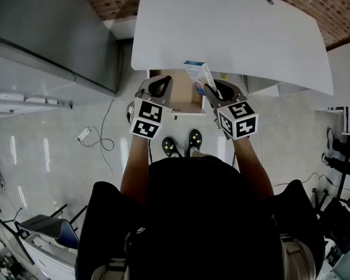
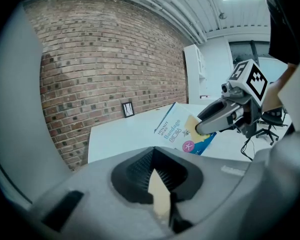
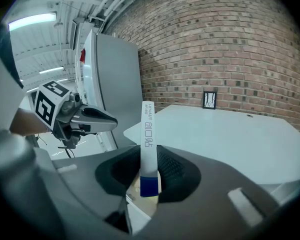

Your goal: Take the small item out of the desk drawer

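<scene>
The right gripper (image 3: pixel 149 180) pinches the blue lower end of a slim box (image 3: pixel 148 134), jaws part-way apart and pressed on its two broad faces, so the box stands upright between the pads (the print on its face reads "Bandage"). From the head view, the right gripper (image 1: pixel 210 90) holds the box (image 1: pixel 198 74) clear of the open drawer (image 1: pixel 181 95), raised in front of the near edge of the white desk (image 1: pixel 233 34). The left gripper (image 1: pixel 158 87) hangs just beside it over the drawer's left part, and its own view shows the left gripper (image 2: pixel 158 184) with jaws together and nothing between them. That same view shows the box (image 2: pixel 176 128) tilted, with the right gripper (image 2: pixel 206 126) gripping it near one corner.

The box looks like a light card carton: stiff along its edges, but with thin faces that a hard squeeze would likely dent. Its glossy print may let it slip or swing from an end grip. A hold nearer the middle of the faces, with gentle pressure, would probably carry it more steadily.
</scene>
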The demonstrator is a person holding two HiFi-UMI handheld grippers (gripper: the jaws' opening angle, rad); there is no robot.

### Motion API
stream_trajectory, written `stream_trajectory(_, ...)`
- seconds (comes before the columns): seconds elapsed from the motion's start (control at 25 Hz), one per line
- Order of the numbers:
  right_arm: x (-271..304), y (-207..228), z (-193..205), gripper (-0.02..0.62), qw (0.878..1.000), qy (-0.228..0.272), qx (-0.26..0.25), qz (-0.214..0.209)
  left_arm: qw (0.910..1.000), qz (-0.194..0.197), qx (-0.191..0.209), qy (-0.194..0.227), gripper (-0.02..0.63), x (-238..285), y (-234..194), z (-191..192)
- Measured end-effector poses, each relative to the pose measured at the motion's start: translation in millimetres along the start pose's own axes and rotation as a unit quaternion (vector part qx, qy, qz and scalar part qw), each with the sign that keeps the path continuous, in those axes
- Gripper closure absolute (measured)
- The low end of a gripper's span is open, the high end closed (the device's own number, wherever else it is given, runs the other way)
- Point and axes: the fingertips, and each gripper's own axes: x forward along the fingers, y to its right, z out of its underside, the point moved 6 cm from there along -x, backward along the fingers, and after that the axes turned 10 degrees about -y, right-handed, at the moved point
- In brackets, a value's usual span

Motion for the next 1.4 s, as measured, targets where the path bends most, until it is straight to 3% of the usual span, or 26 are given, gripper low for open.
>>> stream_trajectory(0.56,-23.6,14.1,-12.3,0.489,0.999,0.032,0.007,0.011,0.9995,0.000,0.019,0.026,0.607,-2.4,5.6,-25.4)
stream_trajectory(1.4,-29.6,22.2,-23.0,0.489,0.999,0.048,0.013,0.006,0.9991,0.000,0.029,0.030,0.607,-2.0,5.7,-37.5)
